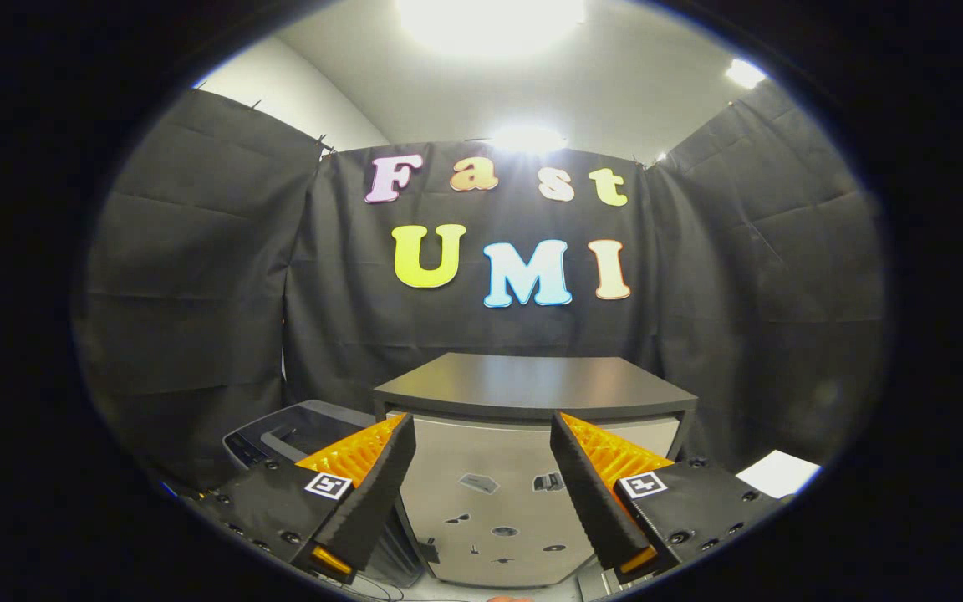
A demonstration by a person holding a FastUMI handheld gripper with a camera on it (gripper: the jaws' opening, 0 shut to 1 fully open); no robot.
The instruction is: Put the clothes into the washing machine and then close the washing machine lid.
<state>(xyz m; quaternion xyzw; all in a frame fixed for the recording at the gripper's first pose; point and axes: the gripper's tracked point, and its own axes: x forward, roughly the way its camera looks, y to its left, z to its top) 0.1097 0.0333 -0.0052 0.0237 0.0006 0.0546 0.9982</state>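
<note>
**Open claw facing the counter, washer low beside its left finger**

The claw [481,493] is spread wide and holds nothing; its two fingers stand well apart with only air between them, touching no object. Straight ahead, seen through that gap, is a pale cabinet front [481,502] carrying a few small dark marks, and over it the dark counter [532,383], whose top looks bare.

What I take to be the washing machine [285,435] sits low down, just beyond the left finger and beside the cabinet. Only a corner of it shows: a dark grey top with a rounded edge and what seems to be a control strip. From this angle I cannot tell whether that dark panel is the lid lying shut or the rim of an open tub, as the finger hides the rest.

No clothes can be made out on the counter, between the fingers or on the visible part of the machine. That would fit a load already inside under a closed lid, or garments lying somewhere the camera does not reach.

The relation that matters: the machine lies left of and below the claw's line of sight, so the claw is aimed past it at the cabinet.

A white sheet [778,472] lies low beyond the right finger.
</note>
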